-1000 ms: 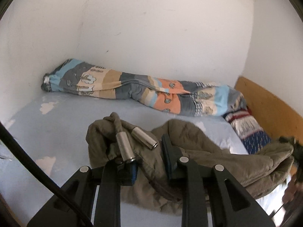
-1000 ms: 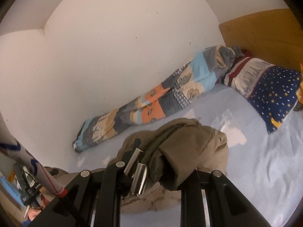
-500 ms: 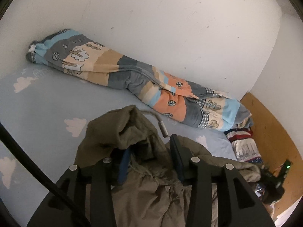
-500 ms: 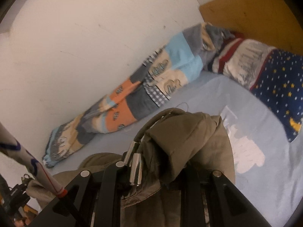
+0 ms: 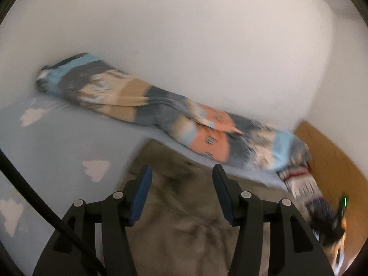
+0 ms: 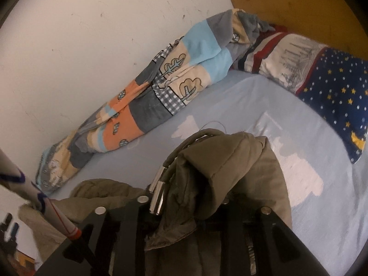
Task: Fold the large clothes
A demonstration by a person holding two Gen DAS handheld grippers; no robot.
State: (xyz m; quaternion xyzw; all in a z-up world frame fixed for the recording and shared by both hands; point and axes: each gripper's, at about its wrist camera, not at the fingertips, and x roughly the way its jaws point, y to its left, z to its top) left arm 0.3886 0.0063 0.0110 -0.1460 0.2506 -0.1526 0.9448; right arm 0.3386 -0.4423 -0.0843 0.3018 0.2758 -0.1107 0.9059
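An olive-green padded jacket (image 5: 184,218) lies on the light blue bed sheet (image 5: 57,151). My left gripper (image 5: 181,174) is open, its blue-padded fingers (image 5: 142,188) spread above the jacket; this view is motion-blurred. In the right wrist view the jacket (image 6: 225,168) is bunched and draped over my right gripper (image 6: 184,209), which is shut on it. Its fingertips are hidden by the cloth. Two metal drawcord ends (image 6: 157,191) hang by the left finger.
A rolled patchwork blanket (image 6: 147,105) lies along the white wall (image 6: 80,46). A star-patterned pillow (image 6: 333,92) and striped pillow (image 6: 283,57) sit by the wooden headboard (image 6: 299,4). A white pole with red band (image 6: 46,207) stands at the left.
My left gripper has opened and let go of the jacket, which now lies flat beneath it. My right gripper has moved forward over the bed, still holding the jacket.
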